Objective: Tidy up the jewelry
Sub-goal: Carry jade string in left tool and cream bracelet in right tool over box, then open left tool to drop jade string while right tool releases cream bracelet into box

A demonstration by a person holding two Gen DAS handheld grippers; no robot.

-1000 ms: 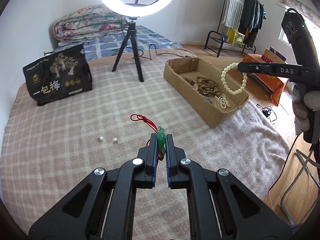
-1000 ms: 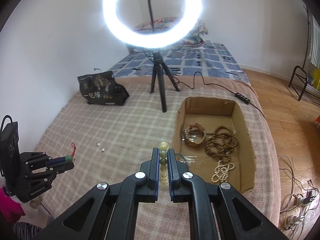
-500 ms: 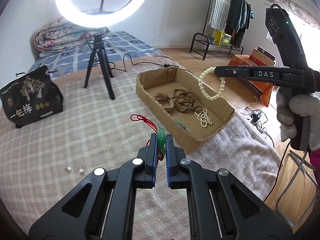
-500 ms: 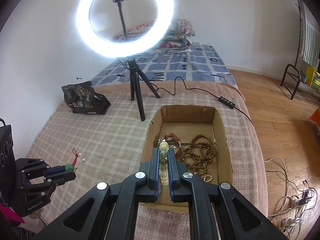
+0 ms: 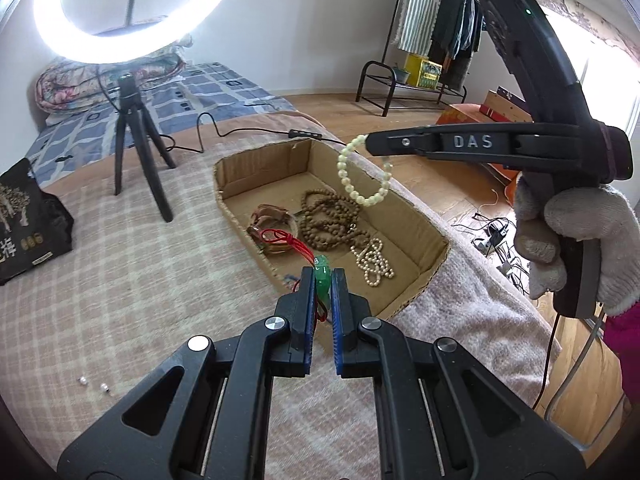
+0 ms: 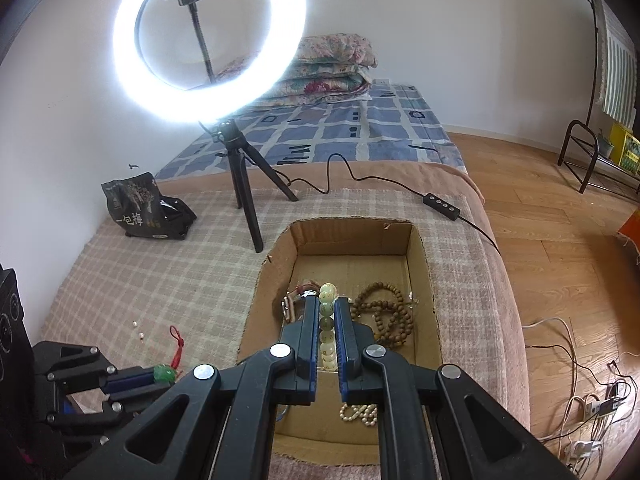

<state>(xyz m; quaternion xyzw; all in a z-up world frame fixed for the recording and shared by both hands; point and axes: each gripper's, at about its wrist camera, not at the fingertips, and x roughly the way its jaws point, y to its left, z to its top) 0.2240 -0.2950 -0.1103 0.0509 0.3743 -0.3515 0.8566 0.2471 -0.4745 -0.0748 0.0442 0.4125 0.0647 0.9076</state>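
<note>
My left gripper (image 5: 322, 276) is shut on a green jade pendant (image 5: 321, 274) with a red cord (image 5: 286, 240), held just short of the near wall of the cardboard box (image 5: 424, 280). My right gripper (image 6: 327, 308) is shut on a pale bead bracelet (image 6: 327, 320), which hangs as a loop (image 5: 362, 184) above the box. The right gripper (image 5: 370, 144) shows from the side in the left wrist view. The left gripper (image 6: 162, 374) shows at the lower left of the right wrist view. In the box lie a brown bead necklace (image 6: 386, 316), a pearl strand (image 5: 372, 260) and a leather bracelet (image 5: 272, 220).
A ring light on a black tripod (image 6: 244, 196) stands on the checked blanket left of the box. A black bag (image 6: 140, 208) lies at the far left. Two small loose beads (image 5: 94, 384) rest on the blanket. A cable with a remote (image 6: 440, 204) runs behind the box.
Both grippers have moved toward the box. The bracelet now hangs over the box interior, and the pendant has come up to the box's near wall. Both stay shut on their pieces.
</note>
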